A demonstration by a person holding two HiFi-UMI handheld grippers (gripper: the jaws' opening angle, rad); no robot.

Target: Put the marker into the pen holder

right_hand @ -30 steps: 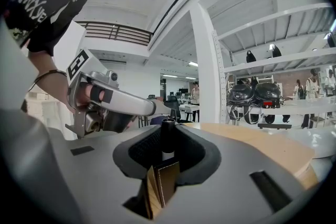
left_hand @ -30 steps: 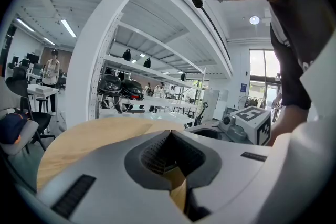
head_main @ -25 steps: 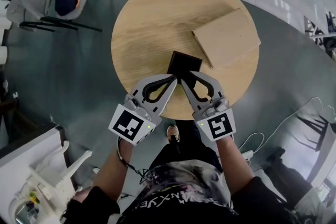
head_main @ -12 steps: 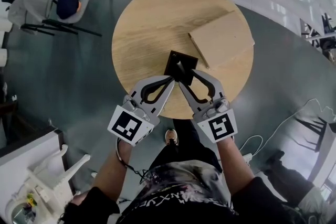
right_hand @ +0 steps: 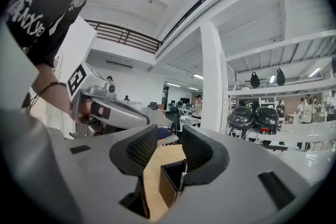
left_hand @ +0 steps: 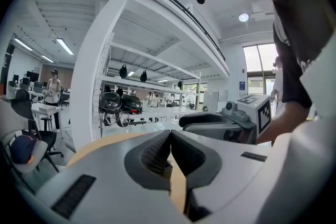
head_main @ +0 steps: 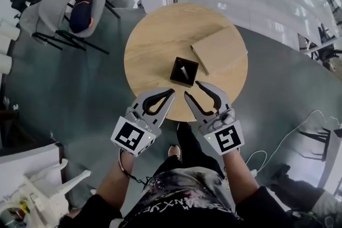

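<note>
The pale, slim marker [head_main: 185, 69] now stands inside the dark, square, open-topped pen holder [head_main: 174, 71], leaning against its right wall with only its upper end showing. The holder sits a little near of the middle of the round, light wooden table [head_main: 155, 40], upright and touched by nothing.

What has changed is the grip. A second ago the tips of both tools were crowded over the holder's mouth, the right one at the marker. The right tool [head_main: 191, 88] has just been opening its jaws. They stand fully released now, with nothing between them; its own view shows only the holder and a sliver of the marker beyond the gap. The left tool [head_main: 170, 92] is clenched tip to tip on nothing, and the ribbed pads meet in its own view. Both tools have drawn back toward the near edge of the table and hang just short of the holder, clear of it.

By my reading the marker has been let go into the holder and has stayed there, so the task looks done. What remains, at most, is carrying the hands away without knocking the holder.

By count there is one marker, one pen holder, one table and two tools. There is also one flat, tan rectangular board [head_main: 219, 49], lying just to the right of the holder and slightly farther away, close by it, though I cannot tell whether the two touch.
</note>
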